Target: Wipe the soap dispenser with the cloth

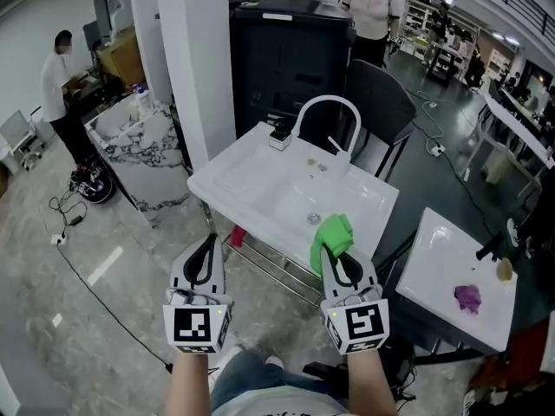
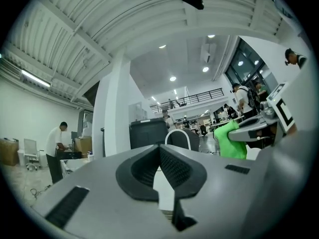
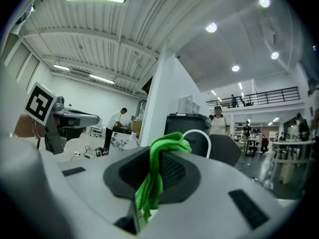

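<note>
The soap dispenser [image 1: 279,134], small and black-and-white, stands on the back left corner of the white sink [image 1: 251,185], beside the arched white faucet [image 1: 325,111]. My right gripper [image 1: 336,251] is shut on a green cloth [image 1: 332,236] and hovers level at the sink's near edge. In the right gripper view the cloth [image 3: 158,171] hangs out from between the shut jaws [image 3: 158,156]. My left gripper [image 1: 208,243] is shut and empty, left of the sink's near corner. Its closed jaws [image 2: 159,153] point level toward the faucet [image 2: 178,137], with the cloth [image 2: 230,141] off to the right.
A black cabinet [image 1: 290,50] and a dark chair [image 1: 379,102] stand behind the sink, and a white pillar [image 1: 192,59] to its left. A second white table [image 1: 451,267] at right carries a purple cloth [image 1: 468,297]. People stand at the left [image 1: 61,85] and back [image 1: 373,11]. Cables [image 1: 74,219] cross the floor.
</note>
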